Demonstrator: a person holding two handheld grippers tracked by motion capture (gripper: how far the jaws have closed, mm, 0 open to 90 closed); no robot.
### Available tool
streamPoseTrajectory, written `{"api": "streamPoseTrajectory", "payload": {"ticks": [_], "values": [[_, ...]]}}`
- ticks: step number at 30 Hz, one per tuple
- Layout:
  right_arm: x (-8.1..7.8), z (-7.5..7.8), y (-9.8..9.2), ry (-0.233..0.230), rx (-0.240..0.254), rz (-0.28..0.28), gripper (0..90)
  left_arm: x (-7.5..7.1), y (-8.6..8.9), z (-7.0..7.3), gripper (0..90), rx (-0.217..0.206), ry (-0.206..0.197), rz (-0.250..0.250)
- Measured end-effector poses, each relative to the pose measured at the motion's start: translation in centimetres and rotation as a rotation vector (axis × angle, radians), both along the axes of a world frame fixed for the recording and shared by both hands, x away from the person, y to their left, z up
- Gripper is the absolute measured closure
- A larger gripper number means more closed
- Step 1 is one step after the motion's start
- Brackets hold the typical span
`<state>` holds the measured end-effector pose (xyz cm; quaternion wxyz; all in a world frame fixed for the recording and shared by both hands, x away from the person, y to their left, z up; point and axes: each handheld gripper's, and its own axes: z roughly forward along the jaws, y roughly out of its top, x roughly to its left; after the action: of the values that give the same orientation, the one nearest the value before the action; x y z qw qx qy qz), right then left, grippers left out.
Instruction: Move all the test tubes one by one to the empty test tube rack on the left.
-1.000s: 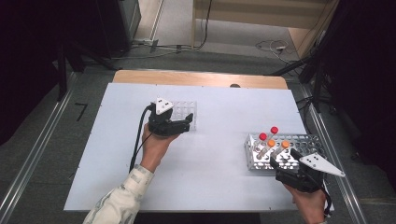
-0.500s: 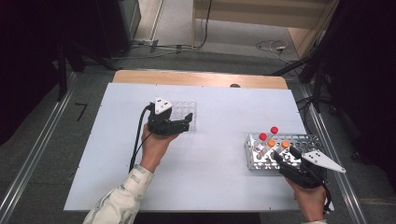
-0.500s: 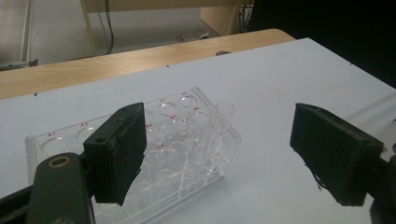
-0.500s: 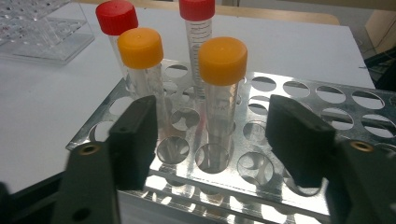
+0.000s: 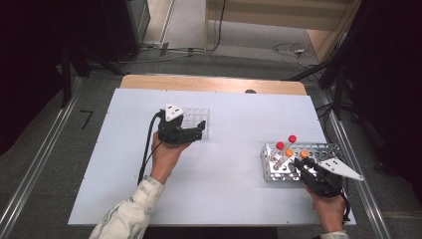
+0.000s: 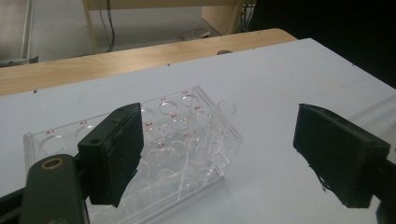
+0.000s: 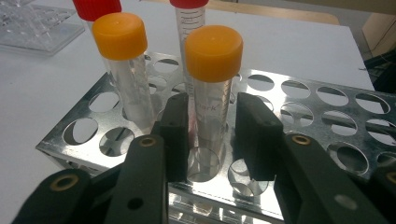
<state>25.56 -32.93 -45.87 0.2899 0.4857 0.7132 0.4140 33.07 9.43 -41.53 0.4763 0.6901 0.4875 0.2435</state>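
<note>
R gripper (image 7: 212, 135) sits at the near-right part of the surface (image 5: 234, 189), at the near edge of the metal rack (image 5: 323, 149). Its jaws have just been closing and now stand narrow, either side of an orange-capped tube (image 7: 212, 93) that stands upright in a rack hole. In the right gripper view there is a slim gap between the pads and the tube wall on both sides — can't say they press on it yet.

Other tubes in the same rack: second orange-capped tube (image 7: 122, 70) just to the left in that view, upright; two red-capped tubes (image 7: 95, 7) behind them, toward the rack's far-left corner. The rest of the rack holes in view are open.

L gripper (image 6: 219, 154) is near the middle of the surface, left of centre, by the clear plastic rack (image 6: 187, 135). Jaws wide apart — one jaw overlaps the rack's near side in the left gripper view, the other hangs over bare surface to the right; nothing is between them. The clear rack has rows of round wells w/ small red labels; no tubes in it.

Racks are well apart: the clear one mid-left, the metal one near the right edge. A wooden strip (image 5: 209, 82) runs along the far edge of the surface.
</note>
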Motion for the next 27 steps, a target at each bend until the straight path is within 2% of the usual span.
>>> {"api": "streamPoseTrajectory", "payload": {"ticks": [7,12,20,27], "values": [[0.1,0.0,0.1,-0.012,-0.010,0.000,70.6,0.0,-0.1,-0.1,13.6,-0.005,0.007,-0.008],[-0.1,0.4,0.0,-0.025,0.005,-0.005,71.2,0.0,-0.2,-0.1,13.0,-0.006,0.010,-0.019],[-1.2,3.3,-0.7,-0.105,0.057,-0.006,71.5,0.0,-0.3,-0.1,12.3,-0.013,0.010,-0.021],[-2.5,4.9,-0.9,-0.136,0.074,0.012,71.8,-0.1,-0.3,0.0,12.0,-0.017,0.009,-0.028]]}}
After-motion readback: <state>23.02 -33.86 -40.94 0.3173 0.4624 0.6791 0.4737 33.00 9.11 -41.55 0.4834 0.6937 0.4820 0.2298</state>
